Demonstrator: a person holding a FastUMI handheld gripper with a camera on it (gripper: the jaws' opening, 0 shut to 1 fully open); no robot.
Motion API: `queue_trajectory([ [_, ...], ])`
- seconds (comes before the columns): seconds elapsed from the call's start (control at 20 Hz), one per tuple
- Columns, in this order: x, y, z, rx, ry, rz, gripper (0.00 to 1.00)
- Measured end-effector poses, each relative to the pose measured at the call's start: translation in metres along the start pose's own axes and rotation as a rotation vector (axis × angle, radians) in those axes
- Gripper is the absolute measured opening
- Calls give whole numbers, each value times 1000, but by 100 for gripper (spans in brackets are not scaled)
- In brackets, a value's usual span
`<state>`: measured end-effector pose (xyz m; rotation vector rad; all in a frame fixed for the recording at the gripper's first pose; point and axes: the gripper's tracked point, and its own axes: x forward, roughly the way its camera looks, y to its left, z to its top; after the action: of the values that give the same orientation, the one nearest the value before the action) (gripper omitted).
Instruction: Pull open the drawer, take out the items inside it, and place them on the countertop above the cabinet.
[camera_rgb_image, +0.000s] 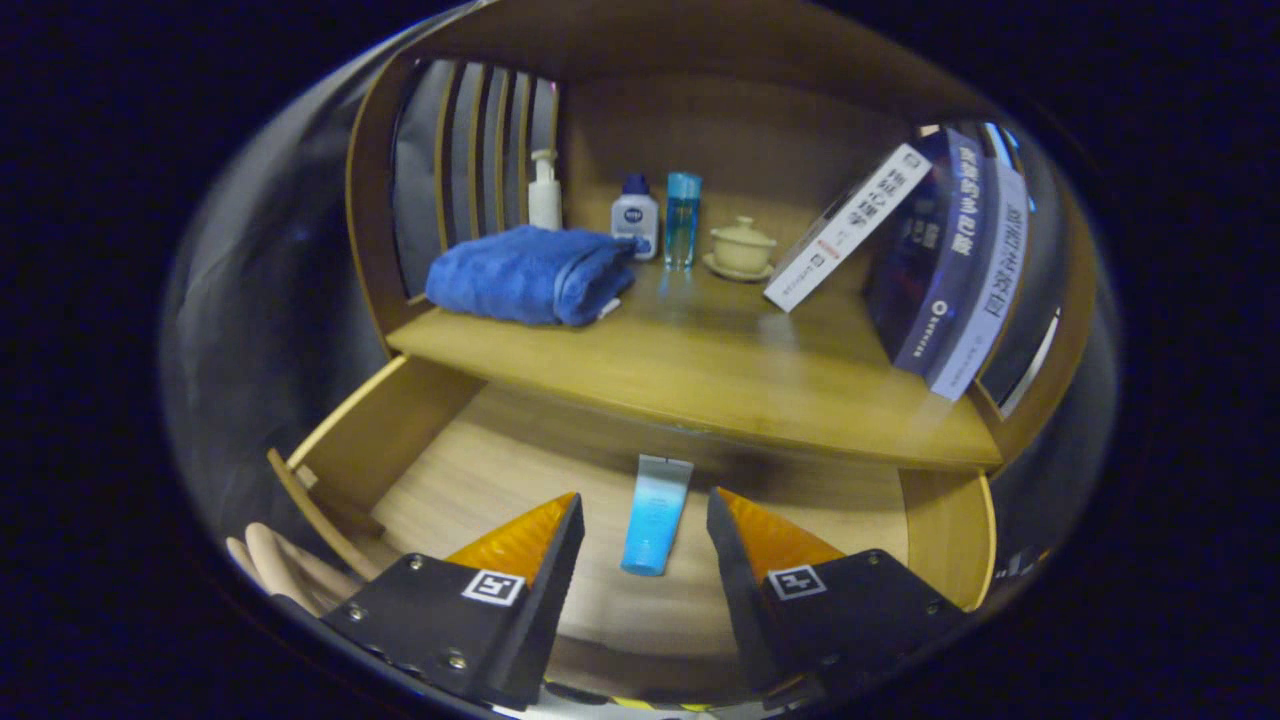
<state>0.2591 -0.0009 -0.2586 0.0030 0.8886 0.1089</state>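
Drawer (440, 470): pulled open, wooden floor exposed, so its contents can be reached from above. Contents: one blue tube (655, 520), lying flat with its cap toward the tongs (645, 530) and its crimped end toward the cabinet; no other item can be made out inside. Tongs: spread wide, gripping nothing, orange-faced fingers (520, 540) on either side of the tube without touching it, which looks like alignment for a pick-up. Table (700, 370) above the drawer, destination for the tube: a folded blue towel (525, 272) at its left; behind it a white pump bottle (544, 190); along the back a small white bottle with a blue cap (635, 218), a clear blue bottle (682, 215) and a lidded cream cup on a saucer (741, 248). At right, a white box (845, 228) leans against upright dark blue books (950, 250), which prop it. Bare front centre of the table seems the likeliest landing spot. Writing: printed characters on box and book spines, too distorted to read; tube print illegible.
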Motion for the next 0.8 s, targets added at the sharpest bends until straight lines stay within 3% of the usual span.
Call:
queue_trajectory([
  [0.35, 50, 5, -30, -68, 265, -1, 74],
  [0.45, 52, 14, -35, -56, 299, 37, 74],
  [0.8, 55, 17, -54, -131, 424, 38, 74],
])
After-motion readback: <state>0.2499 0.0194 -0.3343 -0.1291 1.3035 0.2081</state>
